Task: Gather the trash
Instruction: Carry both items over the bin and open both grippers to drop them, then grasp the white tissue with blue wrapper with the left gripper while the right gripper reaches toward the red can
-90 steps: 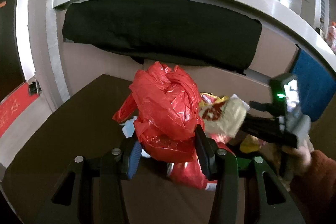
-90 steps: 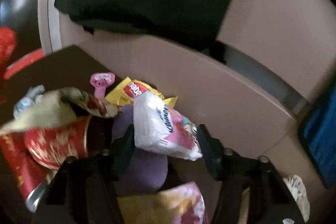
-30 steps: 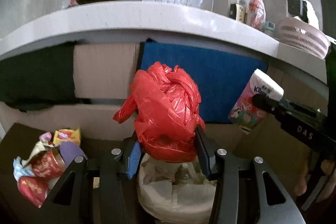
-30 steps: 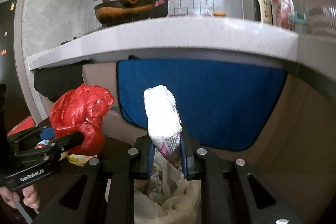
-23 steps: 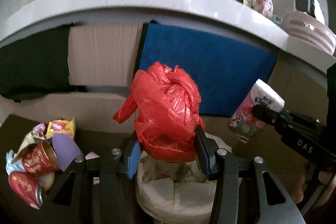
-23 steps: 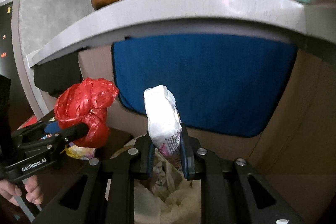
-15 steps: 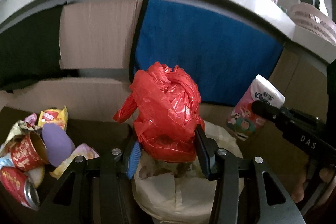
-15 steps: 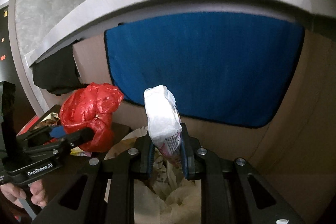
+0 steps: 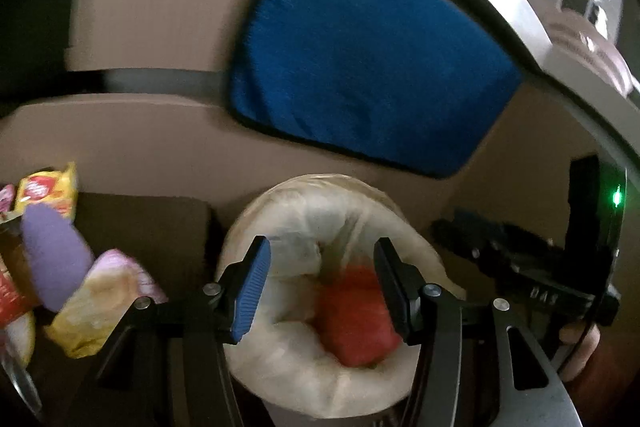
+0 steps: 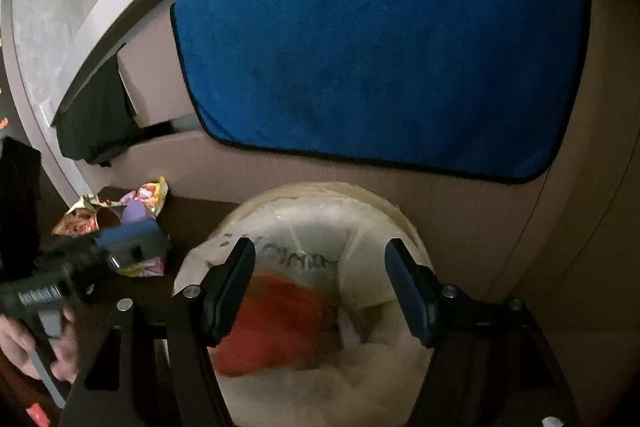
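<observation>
A round bin lined with a pale bag [image 9: 280,203] [image 10: 400,219] stands below both grippers. The crumpled red plastic bag [image 9: 354,319] [image 10: 280,327] lies blurred inside it, free of any pad. My left gripper [image 9: 320,279] hangs over the bin, its jaws opening, nothing pressed between them. My right gripper [image 10: 320,283] is also above the bin with jaws opening and empty; the white packet it held is not visible. In the left wrist view the right gripper [image 9: 452,231] shows at the right; in the right wrist view the left gripper [image 10: 132,243] shows at the left.
A pile of litter sits on the dark table left of the bin: a yellow snack wrapper [image 9: 52,191] [image 10: 154,197], a purple piece [image 9: 52,263], a pink-and-yellow packet [image 9: 104,303]. A blue towel [image 9: 360,59] [image 10: 380,47] hangs on the cabinet front behind the bin.
Both grippers have sunk toward the bin and let go. The red bag has dropped from the left jaws into the bin, and the white packet has left the right jaws.
</observation>
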`<state>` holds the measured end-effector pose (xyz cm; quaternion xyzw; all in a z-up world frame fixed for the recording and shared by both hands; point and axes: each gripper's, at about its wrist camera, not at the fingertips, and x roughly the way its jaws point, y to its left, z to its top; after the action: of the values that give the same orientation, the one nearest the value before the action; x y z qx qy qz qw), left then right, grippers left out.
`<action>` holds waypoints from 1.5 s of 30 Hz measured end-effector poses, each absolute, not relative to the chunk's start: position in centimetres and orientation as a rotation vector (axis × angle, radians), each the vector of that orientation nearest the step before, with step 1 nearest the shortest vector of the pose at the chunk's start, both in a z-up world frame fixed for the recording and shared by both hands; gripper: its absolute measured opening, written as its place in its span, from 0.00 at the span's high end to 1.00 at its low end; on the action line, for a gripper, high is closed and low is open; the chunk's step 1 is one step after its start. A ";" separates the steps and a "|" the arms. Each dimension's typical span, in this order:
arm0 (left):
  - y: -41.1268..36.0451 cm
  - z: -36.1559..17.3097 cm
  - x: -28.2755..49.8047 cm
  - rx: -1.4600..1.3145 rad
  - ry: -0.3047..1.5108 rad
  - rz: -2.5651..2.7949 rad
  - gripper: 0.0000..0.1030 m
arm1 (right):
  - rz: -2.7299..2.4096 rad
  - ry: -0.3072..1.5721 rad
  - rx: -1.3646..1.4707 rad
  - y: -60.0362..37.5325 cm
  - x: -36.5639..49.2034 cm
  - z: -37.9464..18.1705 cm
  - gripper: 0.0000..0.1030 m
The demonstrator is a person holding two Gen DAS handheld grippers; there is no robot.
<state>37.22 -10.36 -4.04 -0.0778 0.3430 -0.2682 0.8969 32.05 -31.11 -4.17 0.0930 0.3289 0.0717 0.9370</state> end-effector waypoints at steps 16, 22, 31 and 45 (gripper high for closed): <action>6.2 -0.3 30.0 -0.095 0.447 -0.054 0.47 | 0.120 0.591 0.123 -26.5 30.3 -2.7 0.37; 14.8 -1.1 27.8 -0.157 0.498 0.080 0.47 | 0.216 0.592 0.111 -21.3 31.0 -2.6 0.37; 20.1 -7.2 26.9 -0.353 0.658 -0.042 0.47 | 0.365 0.660 0.040 -13.1 32.1 -4.0 0.37; 27.1 -11.4 32.9 -0.642 0.743 0.016 0.49 | 0.425 0.752 -0.009 -7.9 33.8 -7.2 0.37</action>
<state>32.92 27.10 -11.36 -0.3084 0.3566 0.0076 0.8819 33.78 -7.90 -7.22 -0.0042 0.3646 0.2061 0.9080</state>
